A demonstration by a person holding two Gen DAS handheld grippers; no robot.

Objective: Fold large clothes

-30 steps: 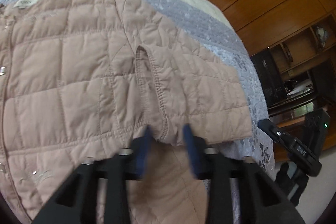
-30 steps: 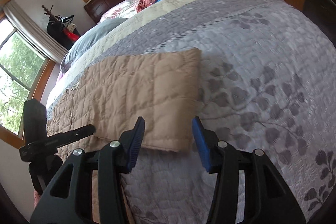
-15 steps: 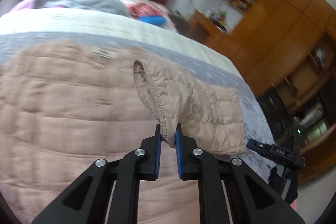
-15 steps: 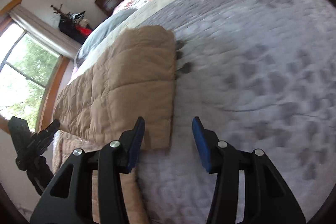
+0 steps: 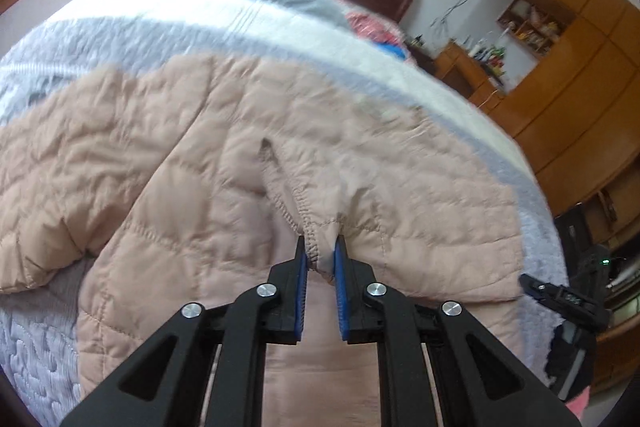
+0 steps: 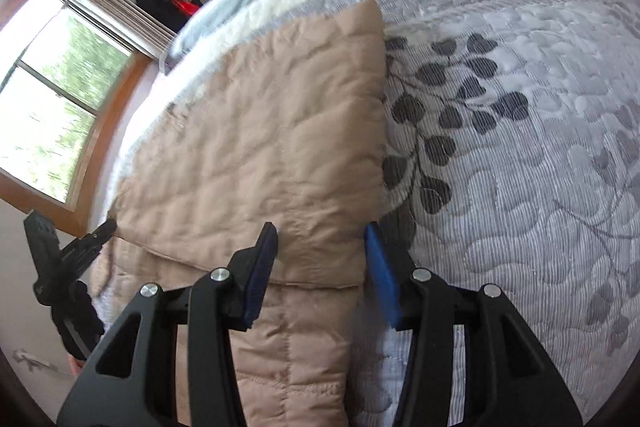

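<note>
A beige quilted jacket [image 5: 224,163] lies spread on the bed [image 6: 520,115], over a grey quilt with a dark leaf print. In the right wrist view the jacket's folded sleeve panel ends in a straight edge running away from the camera; beyond that edge the quilt stretches bare and wide toward the far side of the bed. Past the bed stand a window [image 6: 52,95] on one side and, in the left wrist view, wooden cabinets [image 5: 572,95] on the other, well apart from the jacket.

The left claw [image 5: 320,259] points forward and slightly down over the garment, its blue pads nearly together and pinching a stitched seam fold of the jacket, which rises in a small ridge between them. Fabric puckers around the pinch.

The right claw [image 6: 320,267] hovers low at the near corner of the folded panel, jaws spread wide and gripping nothing: one pad sits over the beige cloth, the other over the quilt just beside the edge
</note>
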